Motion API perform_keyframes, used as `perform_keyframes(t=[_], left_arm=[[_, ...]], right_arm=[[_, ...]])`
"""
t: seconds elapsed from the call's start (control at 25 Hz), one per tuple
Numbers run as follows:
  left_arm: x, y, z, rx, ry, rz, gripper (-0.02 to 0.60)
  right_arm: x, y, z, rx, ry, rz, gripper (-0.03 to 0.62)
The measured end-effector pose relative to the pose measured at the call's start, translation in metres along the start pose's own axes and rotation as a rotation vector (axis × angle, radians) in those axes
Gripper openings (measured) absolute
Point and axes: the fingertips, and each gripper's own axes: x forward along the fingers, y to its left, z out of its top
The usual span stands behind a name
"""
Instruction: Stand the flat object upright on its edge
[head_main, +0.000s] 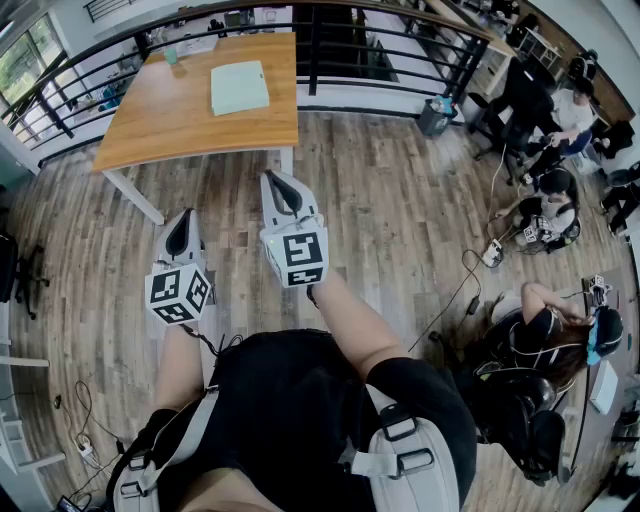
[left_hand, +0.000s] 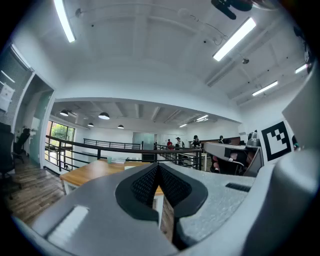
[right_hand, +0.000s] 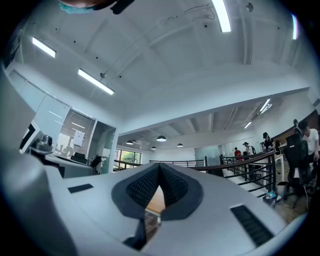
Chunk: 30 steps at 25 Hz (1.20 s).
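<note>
A flat pale green object (head_main: 239, 87) lies on the wooden table (head_main: 170, 120) ahead, near its right side. My left gripper (head_main: 184, 220) is held over the floor, short of the table, shut with nothing between its pads. My right gripper (head_main: 277, 178) is a little farther forward, its tip near the table's front right corner, also shut and empty. In the left gripper view the black pads (left_hand: 148, 182) meet at the tip, with the table (left_hand: 95, 170) beyond them. In the right gripper view the pads (right_hand: 175, 186) touch too, and only a strip of the table (right_hand: 156, 200) shows.
A black railing (head_main: 380, 45) runs behind and to the right of the table. Several people sit on the floor at the right (head_main: 545, 215) among cables. A small cup (head_main: 171, 56) stands at the table's far edge. Cables and a power strip (head_main: 85, 447) lie at the lower left.
</note>
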Motion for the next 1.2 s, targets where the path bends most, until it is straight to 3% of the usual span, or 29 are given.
perform_keyframes(t=[0.8, 1.2], left_arm=[[0.013, -0.040, 0.004, 0.036, -0.009, -0.001, 0.003], [0.018, -0.066, -0.007, 0.004, -0.009, 0.044, 0.003]], right_arm=[[-0.017, -0.024, 0.008, 0.015, -0.039, 0.025, 0.003], [-0.025, -0.048, -0.005, 0.025, -0.026, 0.079, 0.003]])
